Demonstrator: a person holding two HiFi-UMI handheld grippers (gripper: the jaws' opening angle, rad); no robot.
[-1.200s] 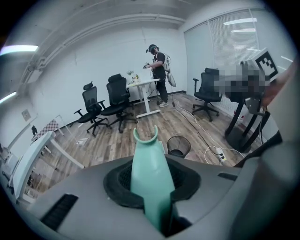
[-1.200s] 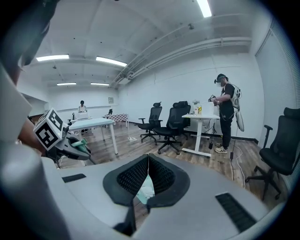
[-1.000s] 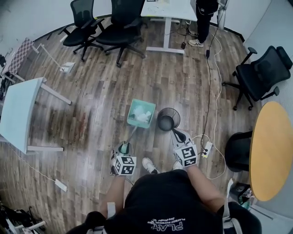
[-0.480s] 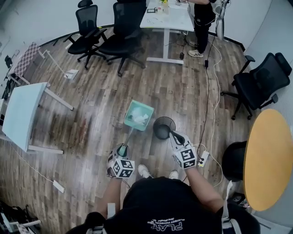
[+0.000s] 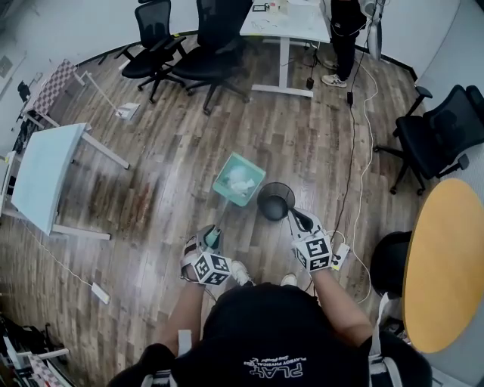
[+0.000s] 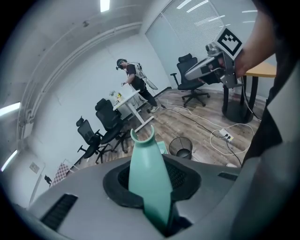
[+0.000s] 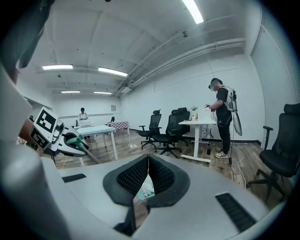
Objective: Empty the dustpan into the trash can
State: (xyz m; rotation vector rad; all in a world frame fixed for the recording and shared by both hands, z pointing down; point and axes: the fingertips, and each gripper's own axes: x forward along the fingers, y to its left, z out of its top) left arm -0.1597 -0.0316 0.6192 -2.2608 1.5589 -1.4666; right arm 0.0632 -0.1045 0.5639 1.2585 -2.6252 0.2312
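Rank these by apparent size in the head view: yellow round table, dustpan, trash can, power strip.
Largest to smallest:
yellow round table
dustpan
trash can, a little smaller than the dustpan
power strip

Brightly and evenly lit from ceiling strips (image 7: 194, 10) at twelve o'clock. Faint sheen on wooden floor (image 5: 162, 178) toward nine o'clock. Heavily fisheye-bent, dark-vignetted round every rim of both gripper views. Soft-focused close up, sharper beyond.

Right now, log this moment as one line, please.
left gripper: shut on dustpan handle | right gripper: shut, empty, by trash can | dustpan: beside trash can, paper inside | emptying: not done
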